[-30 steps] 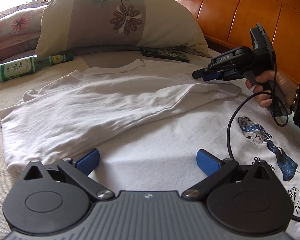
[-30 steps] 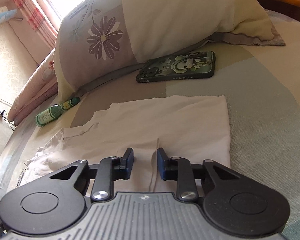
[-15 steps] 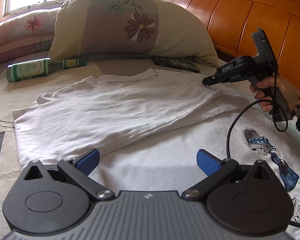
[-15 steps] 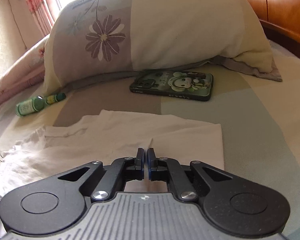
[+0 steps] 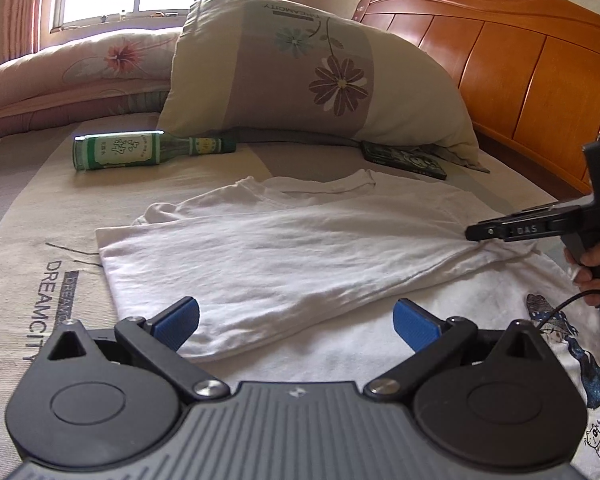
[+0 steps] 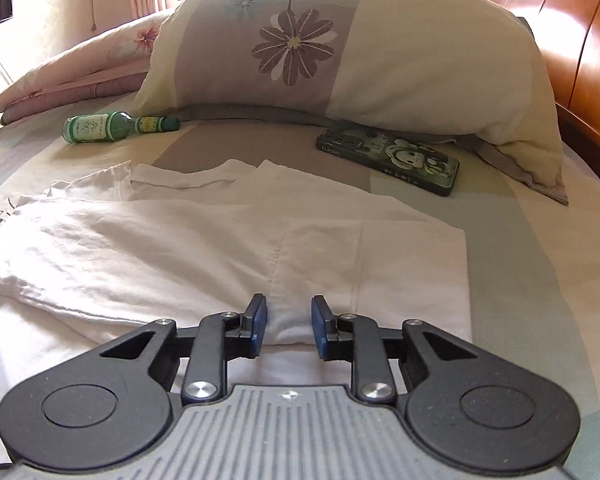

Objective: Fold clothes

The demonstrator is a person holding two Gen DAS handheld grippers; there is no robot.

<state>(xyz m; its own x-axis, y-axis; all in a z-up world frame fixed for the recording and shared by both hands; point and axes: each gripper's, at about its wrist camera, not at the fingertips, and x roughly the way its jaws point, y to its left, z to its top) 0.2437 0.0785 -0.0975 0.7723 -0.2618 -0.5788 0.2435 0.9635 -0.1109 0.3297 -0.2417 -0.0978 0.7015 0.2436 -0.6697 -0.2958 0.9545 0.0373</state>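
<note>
Right tool [image 6: 287,322]: jaws opening, pads apart, a folded edge of the white T-shirt [image 6: 204,240] lying between them unpressed. Left tool [image 5: 296,320]: jaws wide apart, nothing between them, poised over the shirt's near part. The shirt lies partly folded on the bed [image 5: 28,208], in front of the pillow [image 5: 308,68]; a green bottle [image 5: 140,150] and a phone [image 6: 388,156] lie beyond it.
</note>
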